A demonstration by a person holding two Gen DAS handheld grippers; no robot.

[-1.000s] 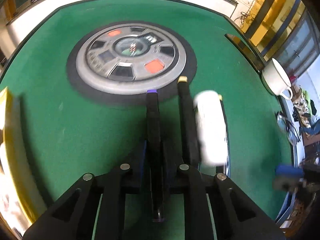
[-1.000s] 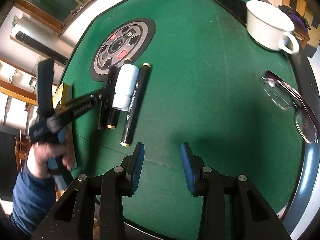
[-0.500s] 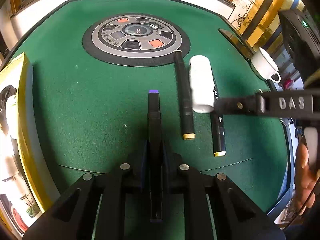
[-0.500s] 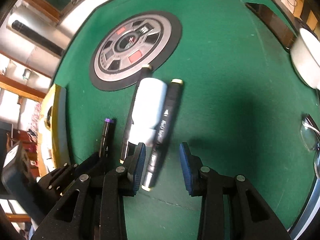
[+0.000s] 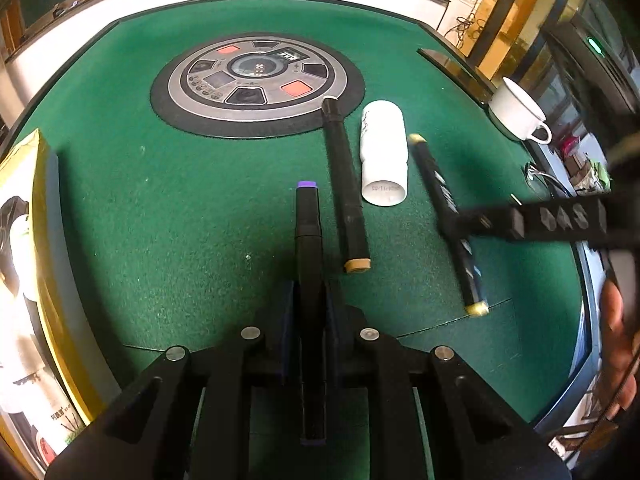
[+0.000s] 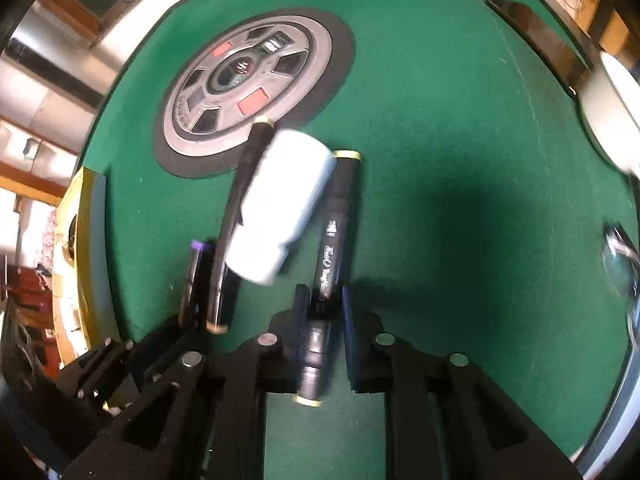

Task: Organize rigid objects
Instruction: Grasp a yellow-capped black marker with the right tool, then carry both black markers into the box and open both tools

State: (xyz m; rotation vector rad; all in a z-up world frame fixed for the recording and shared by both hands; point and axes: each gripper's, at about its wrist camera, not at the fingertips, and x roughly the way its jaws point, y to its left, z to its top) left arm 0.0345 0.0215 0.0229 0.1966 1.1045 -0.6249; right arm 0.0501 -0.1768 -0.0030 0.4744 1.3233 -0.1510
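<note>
The left gripper (image 5: 308, 300) clamps a purple-capped black marker (image 5: 307, 216) while the right gripper (image 6: 322, 312) straddles, not visibly pinching, a yellow-capped black marker (image 6: 334, 232), apparently for lining up.

Daylight enters from windows at upper right. Left wrist view sharp at centre; the right gripper (image 5: 452, 220) is motion-blurred. Right wrist view blurred throughout, with a dark shadow across the table (image 6: 460, 220). Heavy fisheye bending and black vignetting at edges.
</note>
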